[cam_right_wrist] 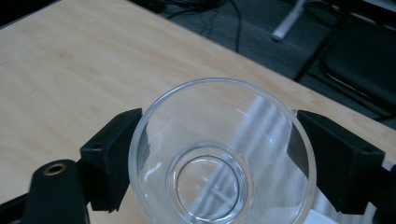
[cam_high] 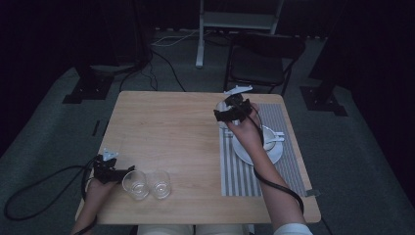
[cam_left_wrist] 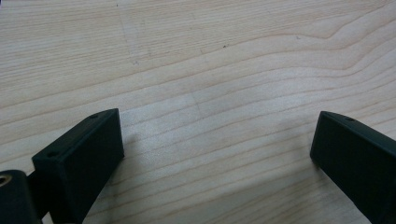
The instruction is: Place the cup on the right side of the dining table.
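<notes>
My right gripper (cam_high: 229, 113) is shut on a clear drinking glass (cam_right_wrist: 219, 154), one jaw pressed against each side, and I look down into the glass from above. It is held upright at the far left corner of a grey striped placemat (cam_high: 244, 174). My left gripper (cam_high: 122, 171) stands open near the table's front left. Its jaws are spread wide over bare wood in the left gripper view (cam_left_wrist: 219, 135), with nothing between them. Two more clear glasses (cam_high: 135, 184) (cam_high: 159, 183) stand side by side just to the right of it.
On the placemat sits a white plate (cam_high: 244, 152) carrying a white cup (cam_high: 269, 137) and a spoon (cam_high: 278, 139). The wooden table (cam_high: 171, 122) is bare in its middle. A dark chair (cam_high: 262, 63) stands beyond the far edge, and cables lie on the floor.
</notes>
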Motion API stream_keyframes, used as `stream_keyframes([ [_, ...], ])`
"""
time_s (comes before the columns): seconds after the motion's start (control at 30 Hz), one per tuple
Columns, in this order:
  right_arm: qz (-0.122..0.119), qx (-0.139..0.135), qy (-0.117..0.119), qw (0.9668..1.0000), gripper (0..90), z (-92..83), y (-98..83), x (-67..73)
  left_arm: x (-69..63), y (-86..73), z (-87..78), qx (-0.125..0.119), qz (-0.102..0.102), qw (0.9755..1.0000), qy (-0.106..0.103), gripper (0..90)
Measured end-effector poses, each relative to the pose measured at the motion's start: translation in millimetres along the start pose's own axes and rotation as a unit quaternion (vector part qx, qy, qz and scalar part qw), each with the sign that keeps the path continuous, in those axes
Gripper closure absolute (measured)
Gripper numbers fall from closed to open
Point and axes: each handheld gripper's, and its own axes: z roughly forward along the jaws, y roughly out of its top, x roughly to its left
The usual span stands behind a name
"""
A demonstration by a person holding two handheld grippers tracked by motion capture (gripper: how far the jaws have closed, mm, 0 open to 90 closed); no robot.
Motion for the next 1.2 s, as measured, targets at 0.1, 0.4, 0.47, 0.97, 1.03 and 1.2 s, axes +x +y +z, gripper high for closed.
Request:
stream_keyframes([
  [0.1,0.021,0.003,-0.018,0.9996,17.8,5.5,5.2,-18.3,0.0,0.0,0.0,0.0,0.0,1.0,0.0,3.1],
  [0.4,0.07,0.041,-0.063,0.9947,17.8,30.9,7.2,-65.3,-0.1,-0.1,-0.1,0.0,-0.001,1.0,0.0,3.1],
  [0.47,0.081,0.048,-0.075,0.9927,17.8,37.3,6.1,-75.4,-0.1,-0.2,-0.2,0.0,-0.001,1.0,0.0,3.1],
  [0.97,0.144,0.119,-0.133,0.9734,17.7,86.2,-25.6,-133.1,-0.3,-0.3,-0.2,0.0,-0.002,1.0,0.001,3.1],
  [1.03,0.157,0.121,-0.131,0.9713,17.7,89.9,-31.9,-138.6,-0.4,-0.3,-0.2,0.0,-0.002,1.0,0.001,3.1],
  [1.2,0.161,0.137,-0.142,0.967,17.6,98.5,-41.7,-146.6,-0.5,-0.2,-0.2,0.0,-0.002,1.0,0.002,3.1],
])
